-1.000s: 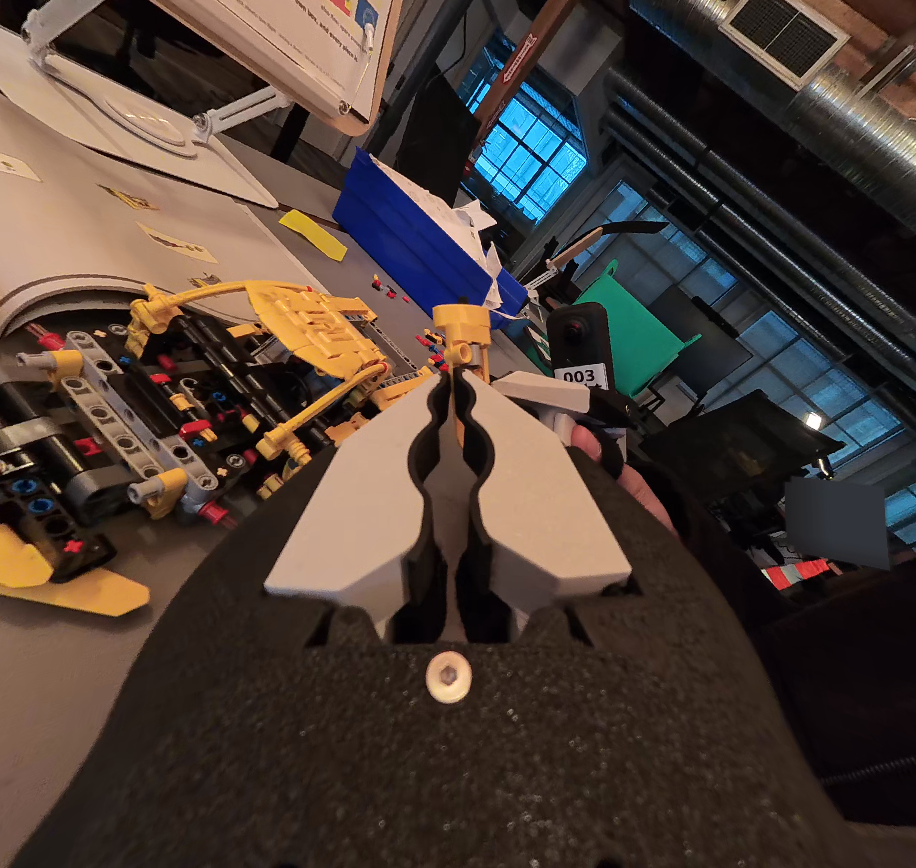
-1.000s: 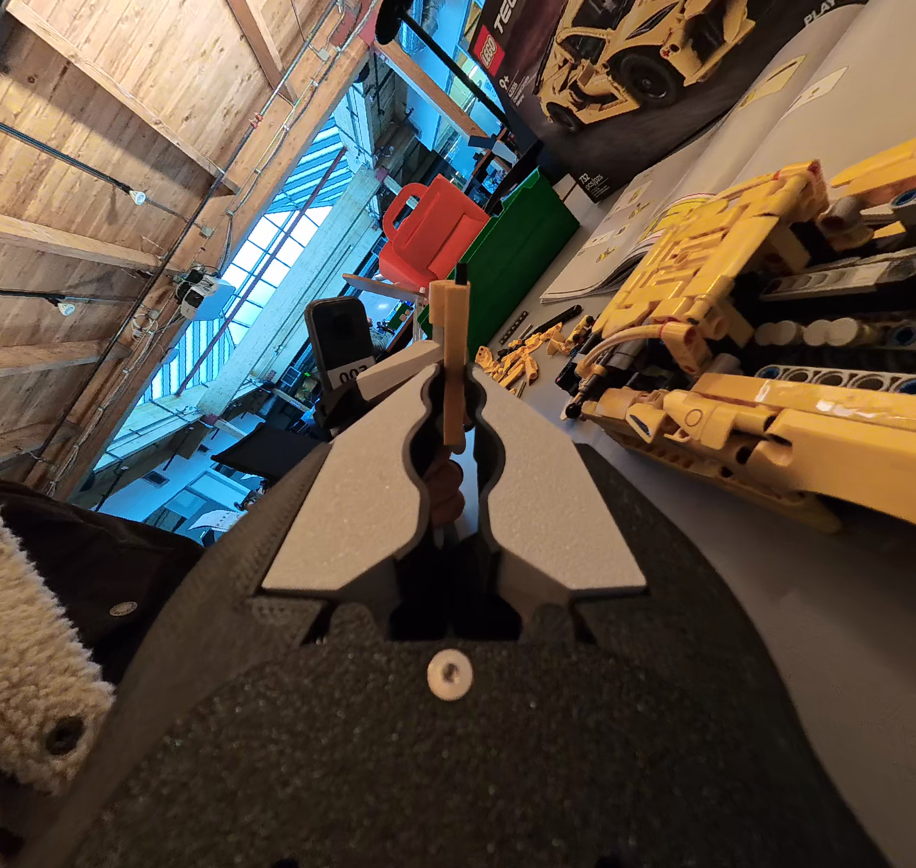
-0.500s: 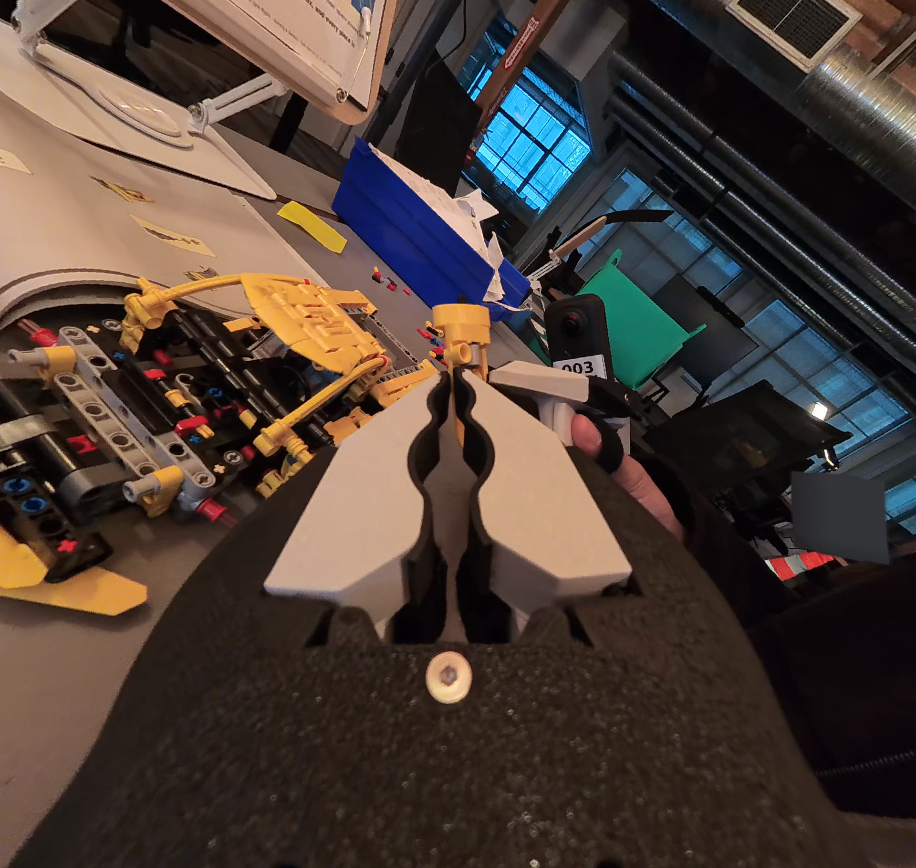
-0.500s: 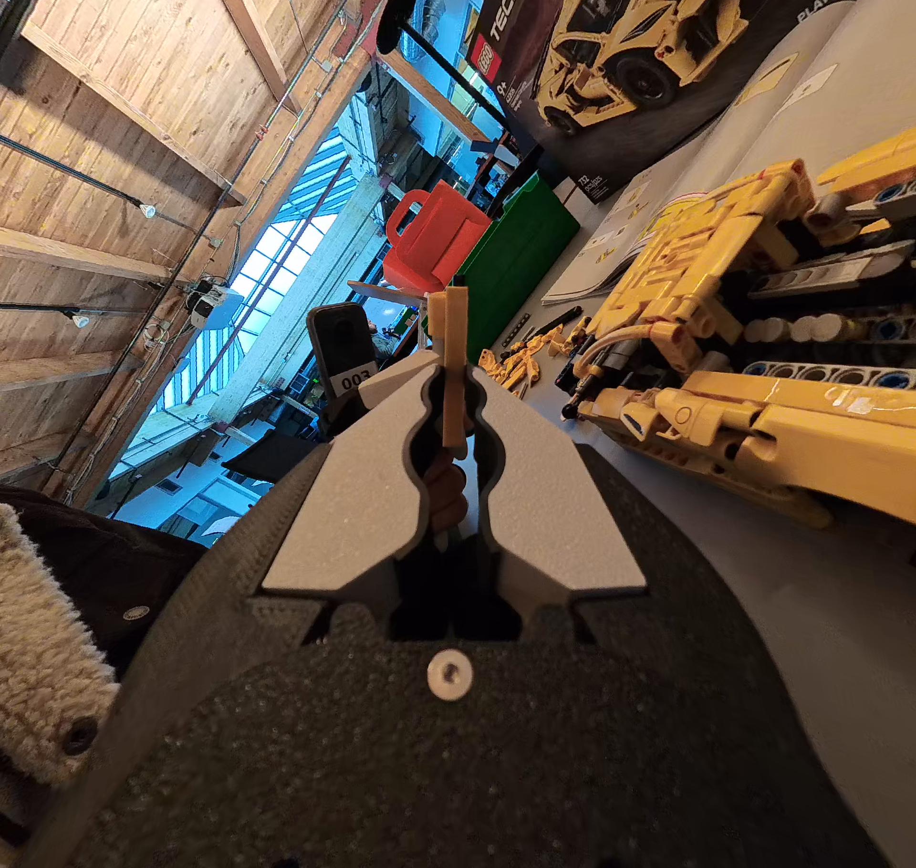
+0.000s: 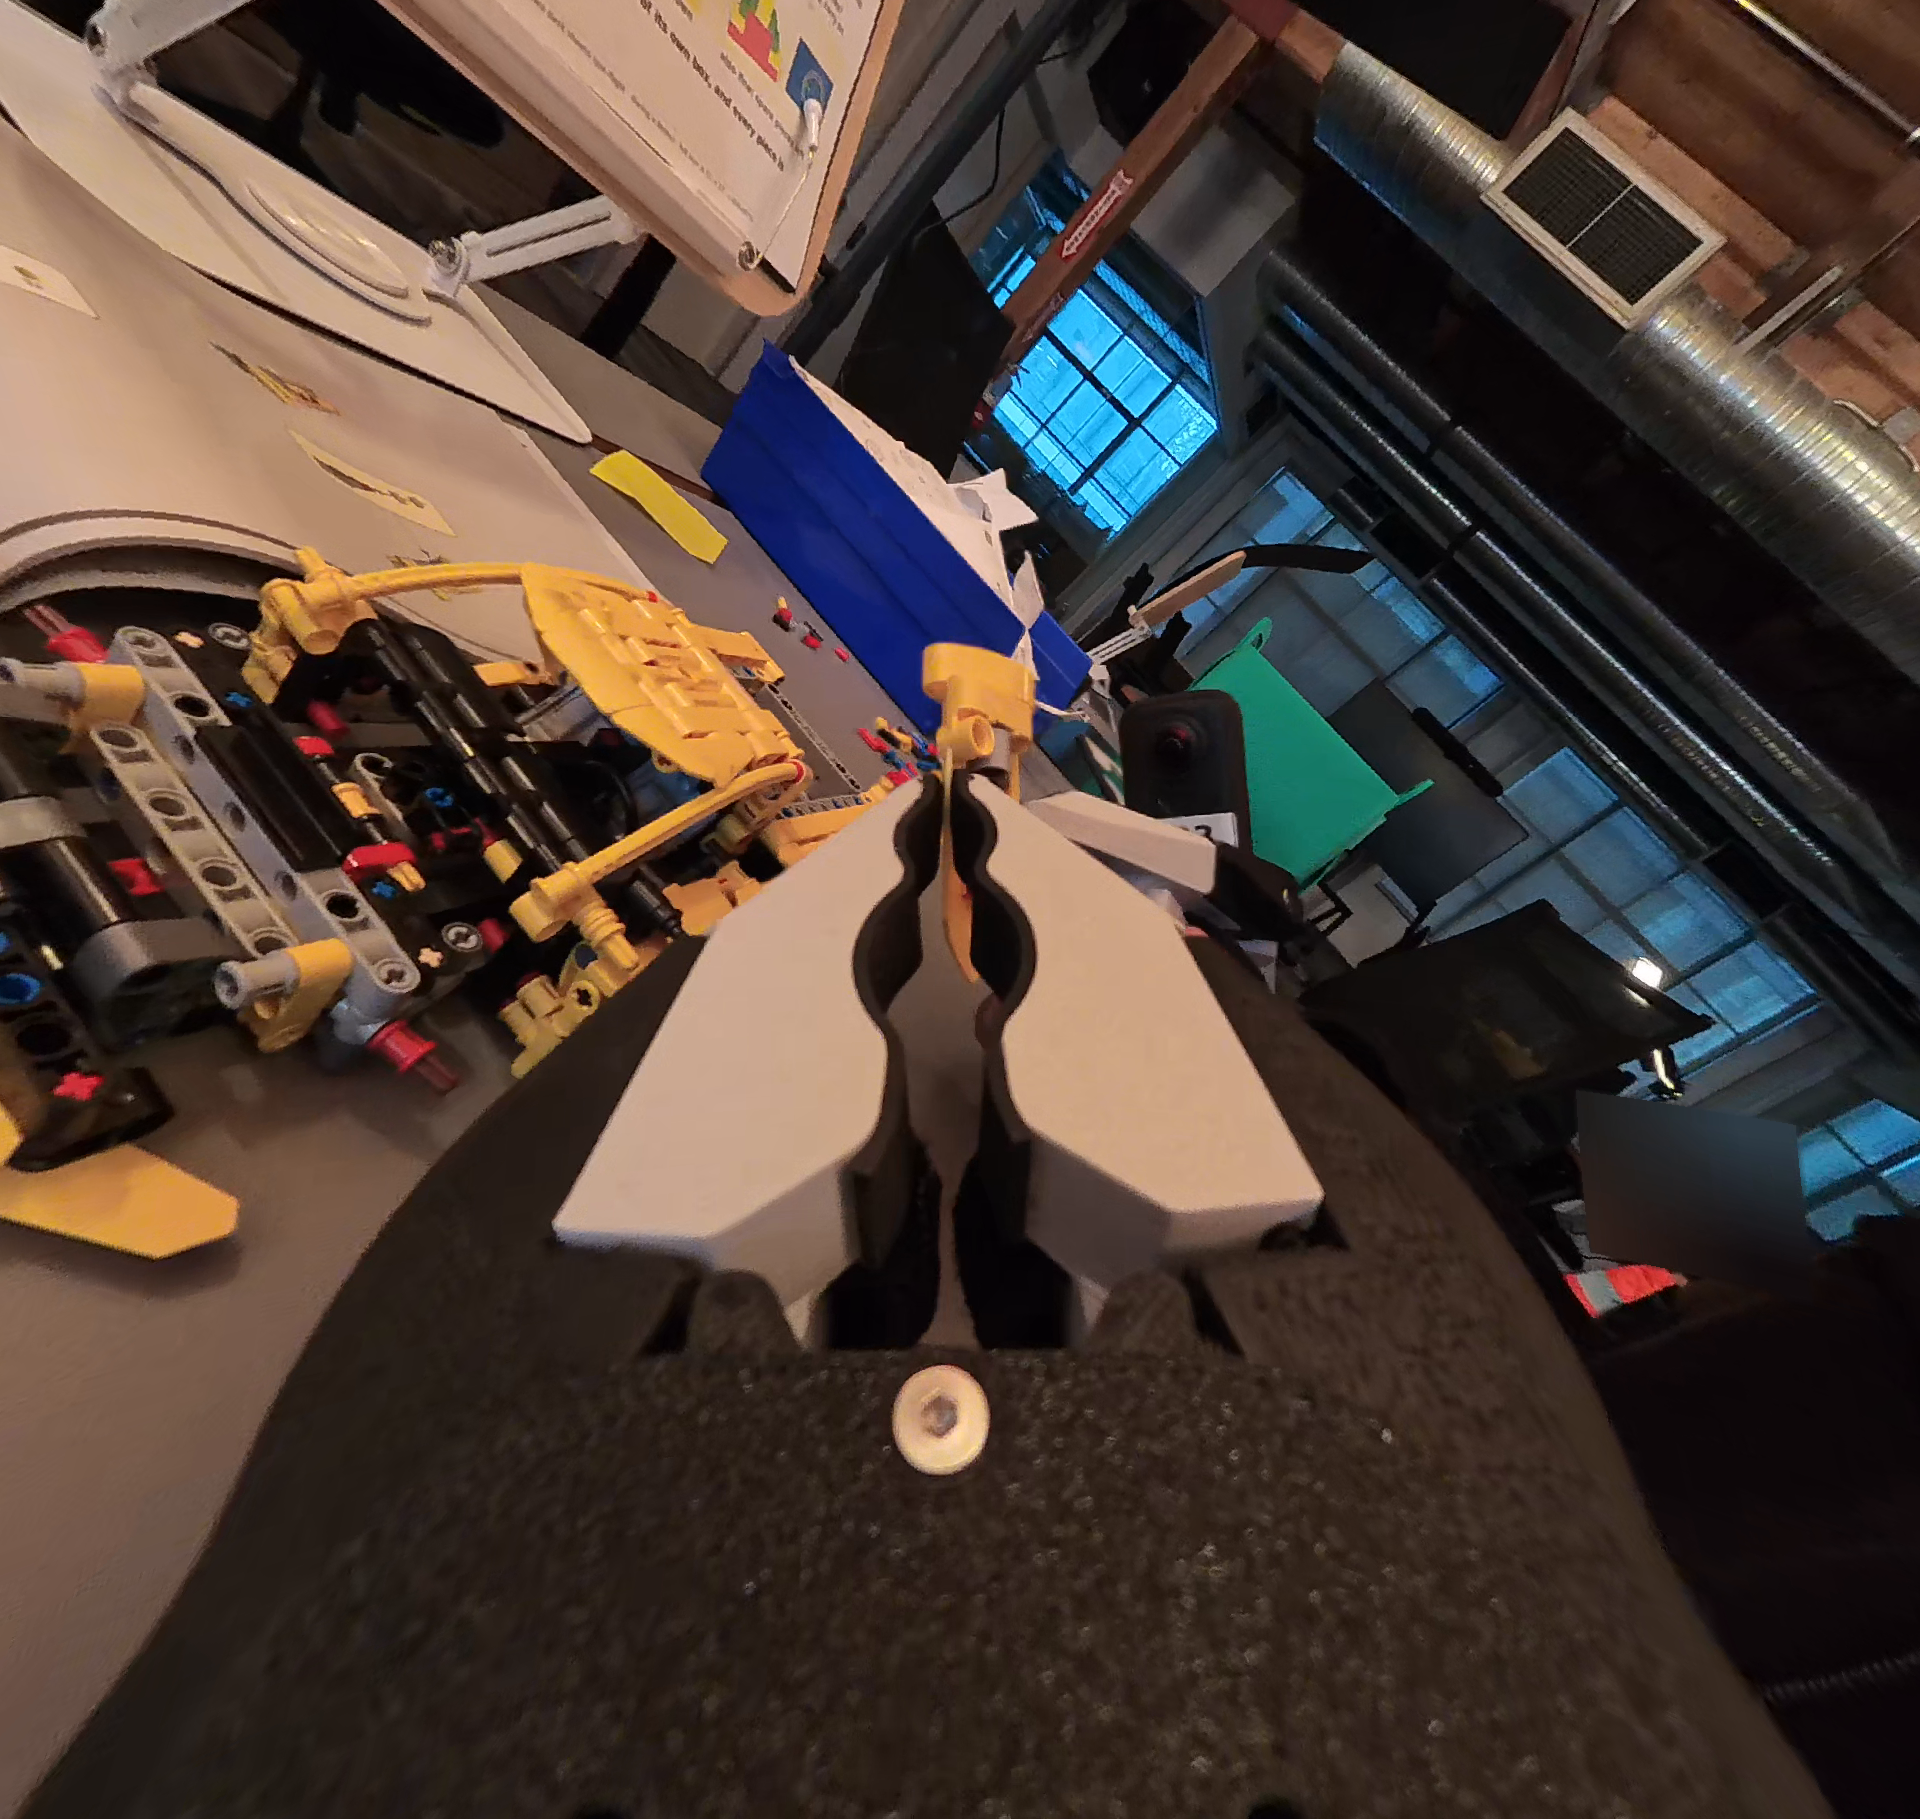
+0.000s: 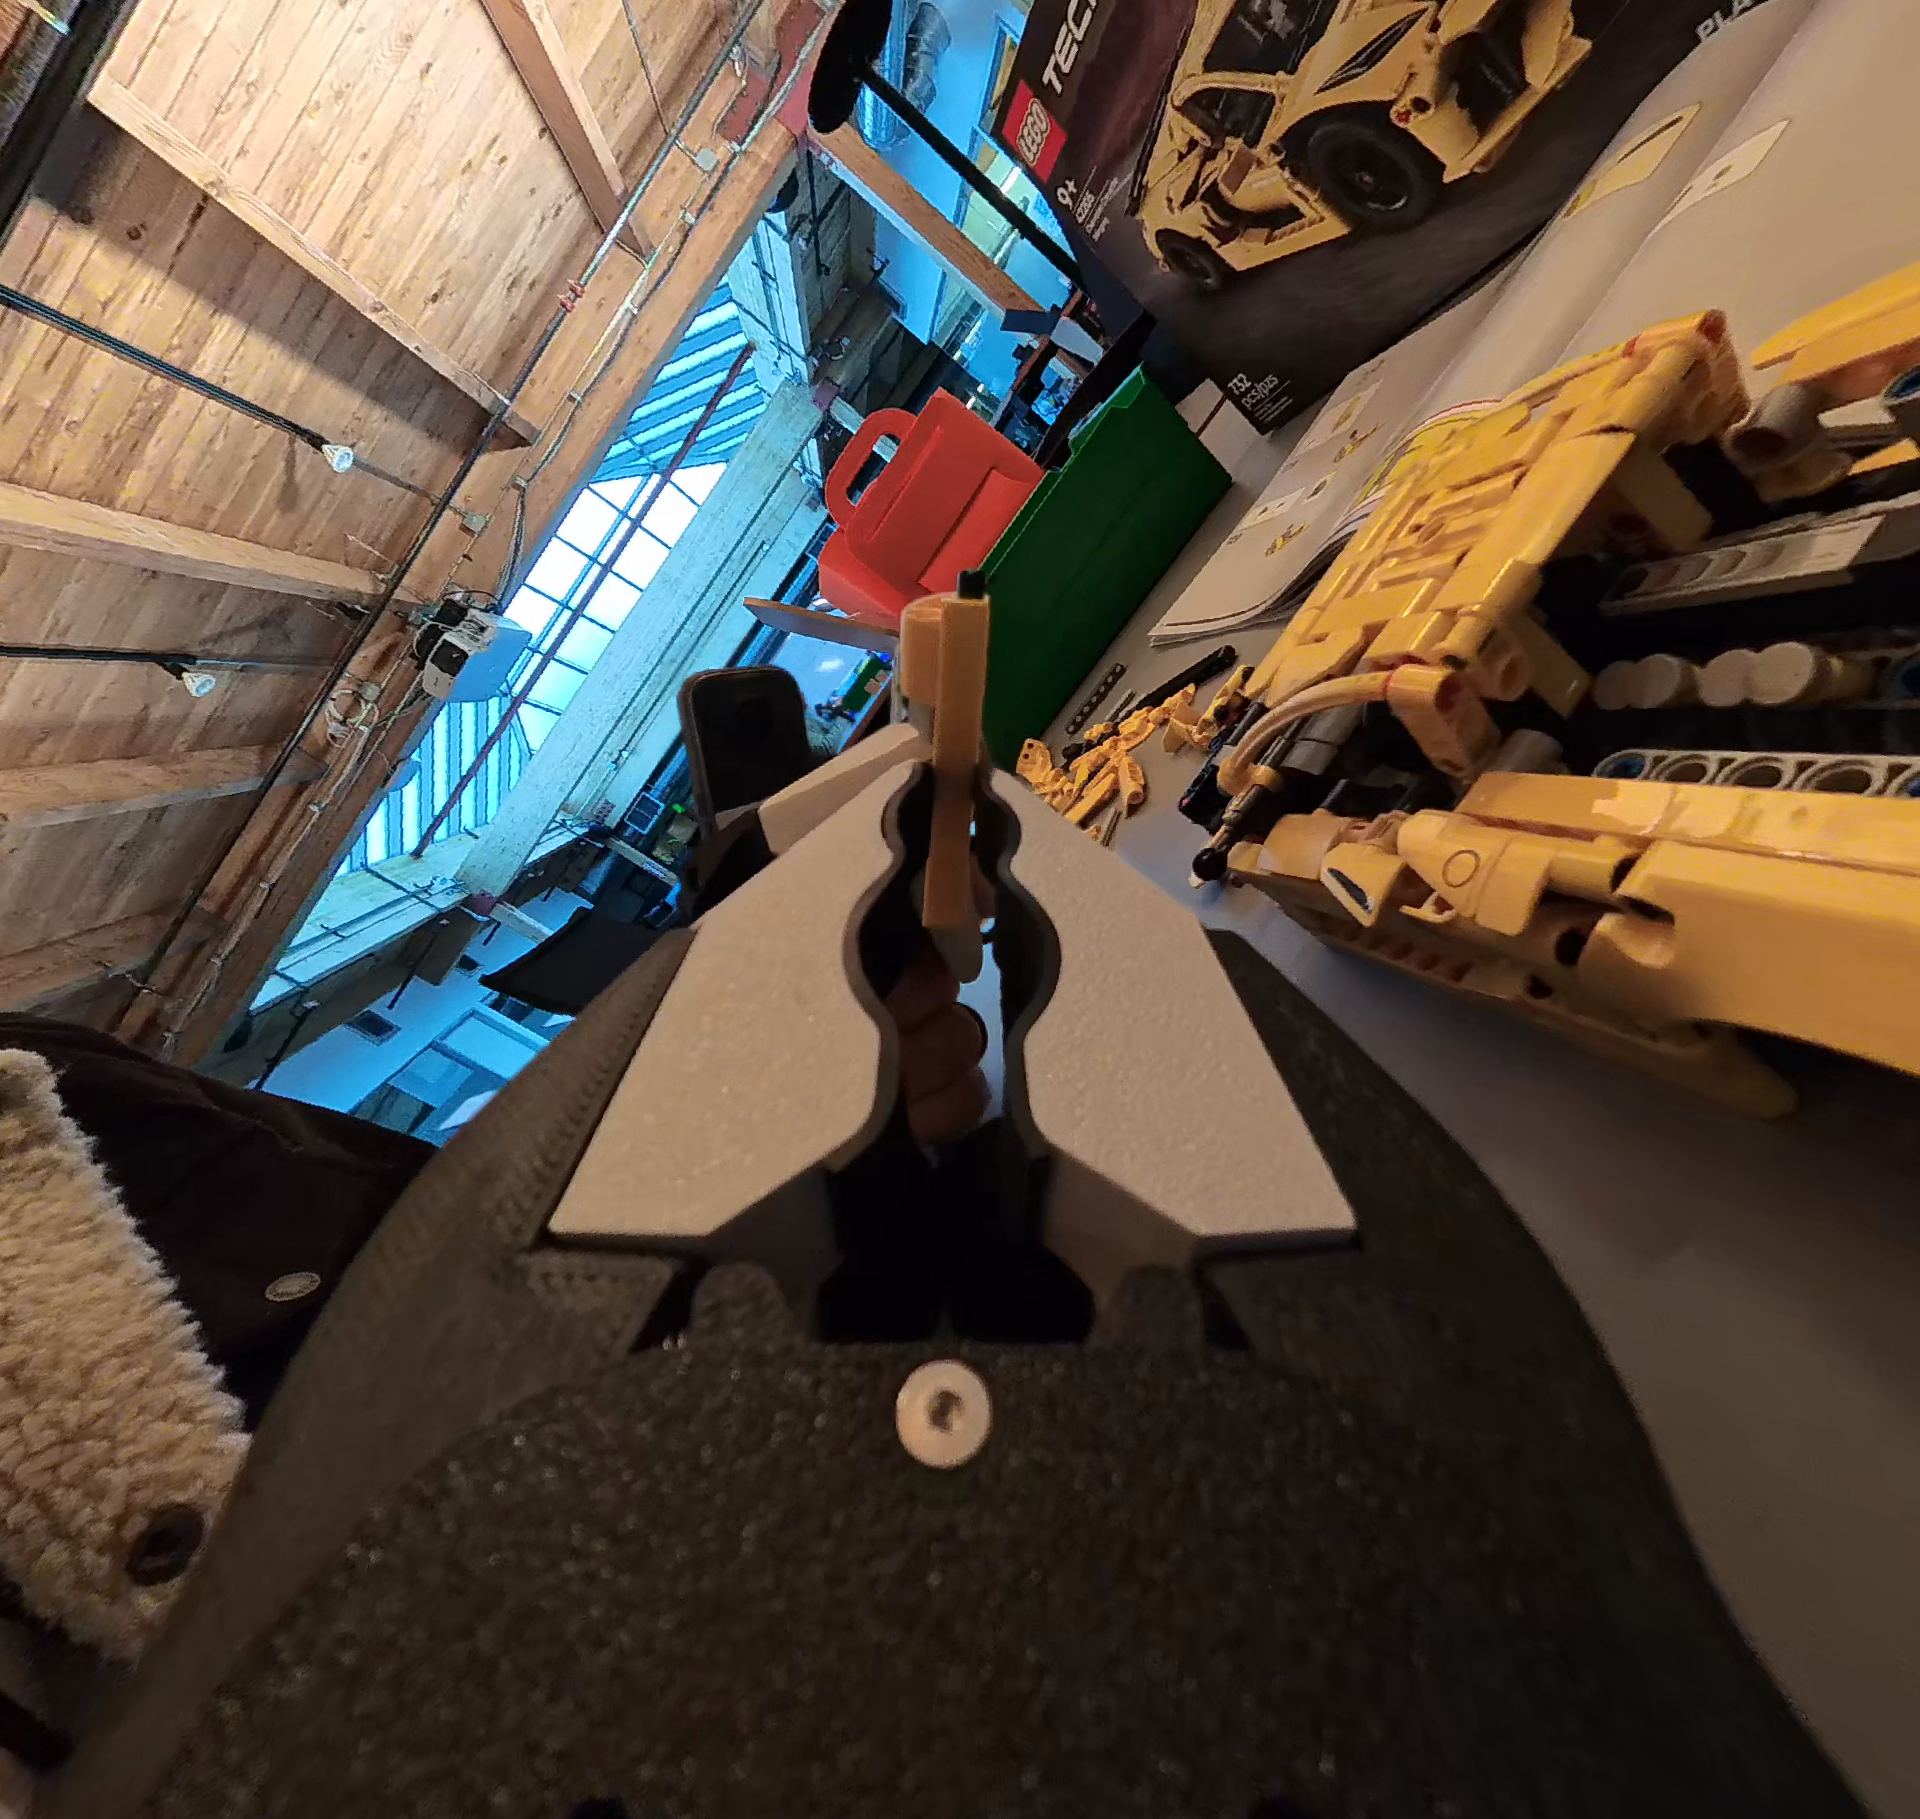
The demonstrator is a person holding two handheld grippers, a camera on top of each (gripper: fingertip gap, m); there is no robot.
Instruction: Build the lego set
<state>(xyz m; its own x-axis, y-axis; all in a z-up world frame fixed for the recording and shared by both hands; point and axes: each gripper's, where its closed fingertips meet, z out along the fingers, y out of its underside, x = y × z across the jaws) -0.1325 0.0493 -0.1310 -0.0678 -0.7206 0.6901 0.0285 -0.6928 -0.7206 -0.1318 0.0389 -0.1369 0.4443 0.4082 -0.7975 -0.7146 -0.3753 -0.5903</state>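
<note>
Left wrist view: the left gripper [image 5: 951,793] is pinching a yellow piece [image 5: 977,704], while the right gripper [image 6: 951,777] is clamping a tan piece [image 6: 948,730], both nearly closed.

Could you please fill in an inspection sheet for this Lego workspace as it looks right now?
Surface: grey table, open instruction booklet spread behind the build.
Job's things: part-built yellow and black Lego car on the table; set box standing behind it; loose yellow pieces.
Clutter: blue bin with papers, green bin, red bin, yellow slip.
Grippers: left gripper shut on yellow Lego piece; right gripper shut on the same assembly.
Cables: nothing seen on the table.
Surroundings: monitor on a white arm, windows, ducts, timber ceiling.
</note>
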